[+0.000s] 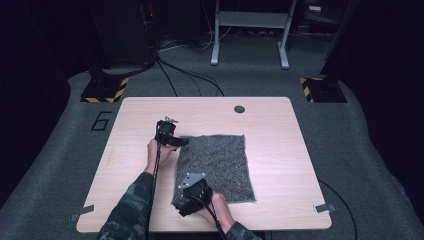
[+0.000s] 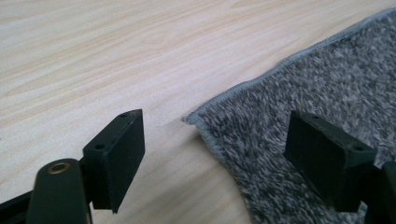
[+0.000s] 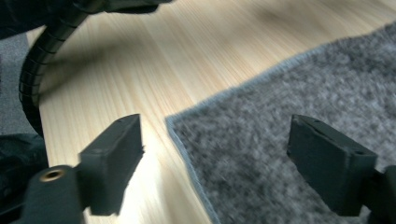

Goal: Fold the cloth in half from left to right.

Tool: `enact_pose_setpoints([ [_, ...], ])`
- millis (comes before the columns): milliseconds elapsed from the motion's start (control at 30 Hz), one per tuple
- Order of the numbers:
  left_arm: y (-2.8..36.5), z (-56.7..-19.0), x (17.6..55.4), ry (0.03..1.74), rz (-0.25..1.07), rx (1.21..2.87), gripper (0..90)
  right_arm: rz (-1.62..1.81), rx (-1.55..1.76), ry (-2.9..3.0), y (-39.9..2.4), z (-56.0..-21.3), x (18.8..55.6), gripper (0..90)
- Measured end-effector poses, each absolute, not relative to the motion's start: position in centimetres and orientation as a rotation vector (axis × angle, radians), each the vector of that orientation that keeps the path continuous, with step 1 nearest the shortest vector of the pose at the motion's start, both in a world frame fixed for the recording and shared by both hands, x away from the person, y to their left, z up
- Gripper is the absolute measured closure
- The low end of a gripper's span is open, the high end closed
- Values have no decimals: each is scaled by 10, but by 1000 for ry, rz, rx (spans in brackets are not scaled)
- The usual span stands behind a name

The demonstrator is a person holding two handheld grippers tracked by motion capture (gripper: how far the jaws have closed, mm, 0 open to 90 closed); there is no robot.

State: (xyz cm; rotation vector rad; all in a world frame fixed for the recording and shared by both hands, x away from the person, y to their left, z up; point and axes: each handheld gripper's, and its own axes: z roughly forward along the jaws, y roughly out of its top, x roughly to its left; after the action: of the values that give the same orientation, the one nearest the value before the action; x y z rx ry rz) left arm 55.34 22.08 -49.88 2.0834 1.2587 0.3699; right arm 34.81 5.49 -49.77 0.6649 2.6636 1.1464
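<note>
While the grey cloth lies flat on the surface, the left gripper and right gripper each hang apart-jawed over a corner, grasping nothing.

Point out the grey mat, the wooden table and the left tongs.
grey mat [image 1: 220,162]: high view, its middle.
wooden table [image 1: 280,135]: high view, bare top.
left tongs [image 2: 212,158]: left gripper view, midway between tips.

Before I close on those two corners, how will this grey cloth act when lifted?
Probably floppy: the grey fleecy cloth lies flat on the wooden table, and its near-left corner curls slightly. Likely light, being thin with a stitched hem. The fuzzy pile should grip well; both the left gripper and the right gripper straddle corners, open.
</note>
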Motion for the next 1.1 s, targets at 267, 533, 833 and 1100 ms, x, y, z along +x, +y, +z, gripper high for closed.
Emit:
enact_pose_setpoints([
  [267,224,-507,559,1273,358,2084,313,1110,627,2692,76,-506,342,425],
  [533,218,-510,561,1237,387,2111,454,1066,646,2724,83,-516,345,569],
  [833,217,-510,560,1203,423,2137,598,1083,717,2683,79,-517,348,761],
  [1100,213,-511,558,1200,429,2133,831,1080,704,2657,77,-518,348,850],
])
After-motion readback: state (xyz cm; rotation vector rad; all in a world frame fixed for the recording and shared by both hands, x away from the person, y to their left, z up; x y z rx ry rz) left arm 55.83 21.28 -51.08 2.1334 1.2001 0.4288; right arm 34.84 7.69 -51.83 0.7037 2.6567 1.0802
